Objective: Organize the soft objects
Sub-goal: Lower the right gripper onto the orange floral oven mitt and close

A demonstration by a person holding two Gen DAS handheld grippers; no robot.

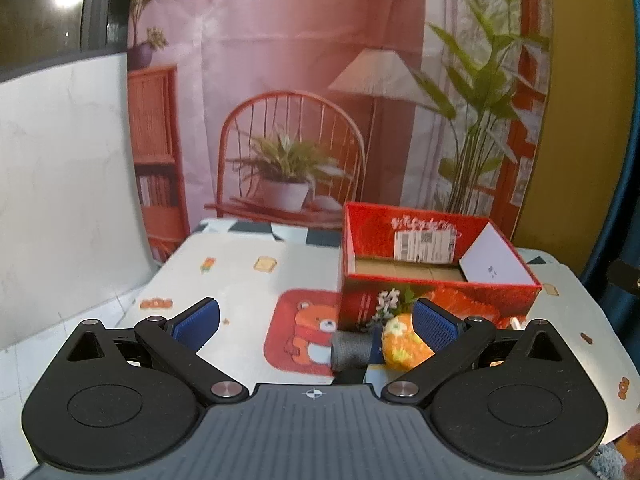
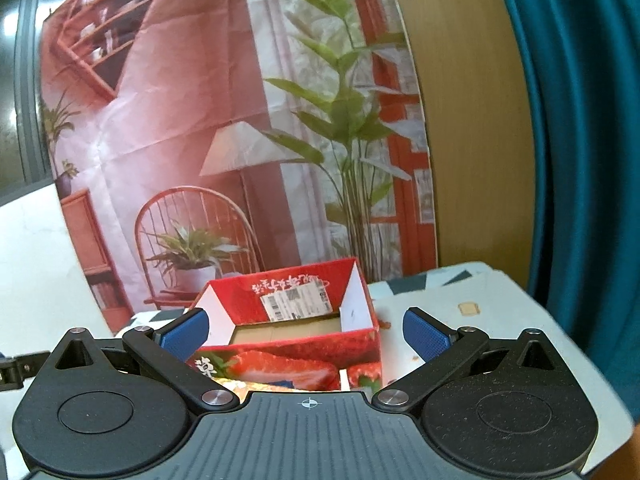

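Observation:
An open red strawberry-print box (image 1: 436,300) stands on the table, its cardboard floor bare. In front of it lie a grey rolled cloth (image 1: 351,351) and an orange flowered soft item (image 1: 402,344), touching each other, with a dark blue piece between them. My left gripper (image 1: 316,322) is open above the table; its right finger pad (image 1: 434,326) overlaps the orange item. My right gripper (image 2: 306,332) is open too, holding nothing, with the same red box (image 2: 296,344) framed between its fingers. A strip of orange fabric (image 2: 248,386) peeks out under the right gripper's body.
A white tablecloth (image 1: 240,280) with small prints and a red bear picture (image 1: 304,332) covers the table. A printed backdrop (image 1: 300,100) of a room hangs behind it. A teal curtain (image 2: 580,140) hangs on the right. A white wall (image 1: 60,180) stands on the left.

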